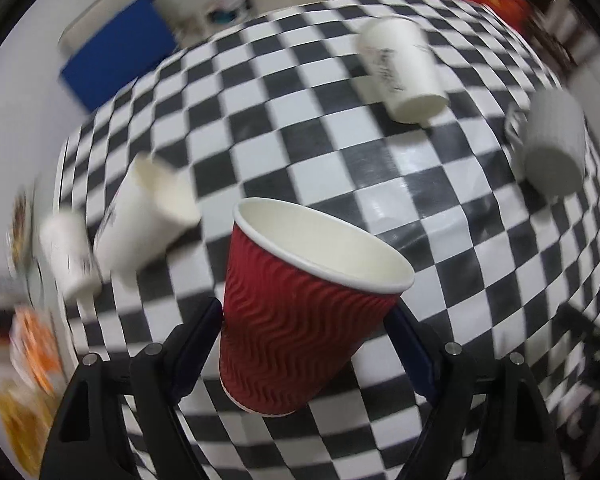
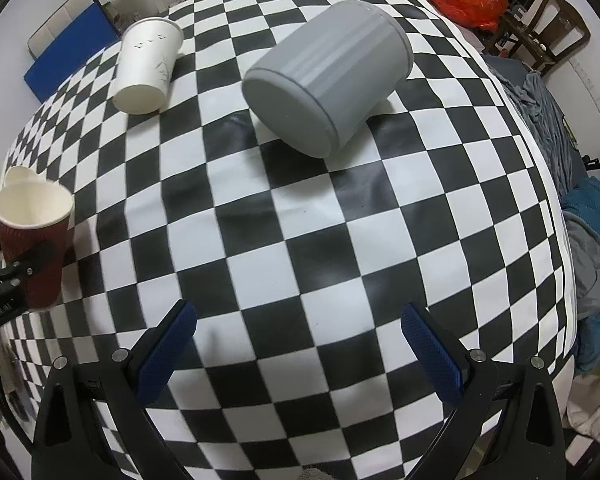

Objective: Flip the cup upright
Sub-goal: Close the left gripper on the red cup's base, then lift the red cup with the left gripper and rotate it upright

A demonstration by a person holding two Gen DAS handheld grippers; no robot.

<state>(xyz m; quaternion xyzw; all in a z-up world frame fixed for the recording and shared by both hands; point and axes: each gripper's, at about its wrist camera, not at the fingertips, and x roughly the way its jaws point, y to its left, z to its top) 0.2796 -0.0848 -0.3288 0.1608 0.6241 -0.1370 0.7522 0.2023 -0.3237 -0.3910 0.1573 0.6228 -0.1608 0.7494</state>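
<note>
My left gripper (image 1: 304, 320) is shut on a red ribbed paper cup (image 1: 296, 320), mouth up and tilted, held above the checkered tablecloth (image 1: 440, 240). The same cup (image 2: 36, 240) shows at the left edge of the right wrist view, gripped by the left gripper's finger. My right gripper (image 2: 300, 344) is open and empty above the cloth. A grey ribbed cup (image 2: 328, 80) lies on its side ahead of it, base toward me; it also shows in the left wrist view (image 1: 556, 144).
A white paper cup (image 2: 148, 68) lies on its side at the back left; it shows in the left view (image 1: 404, 68) too. Two more white cups (image 1: 148, 220) (image 1: 66, 256) sit left. A blue pad (image 2: 72, 52), an orange bag (image 2: 468, 0) and chairs surround the table.
</note>
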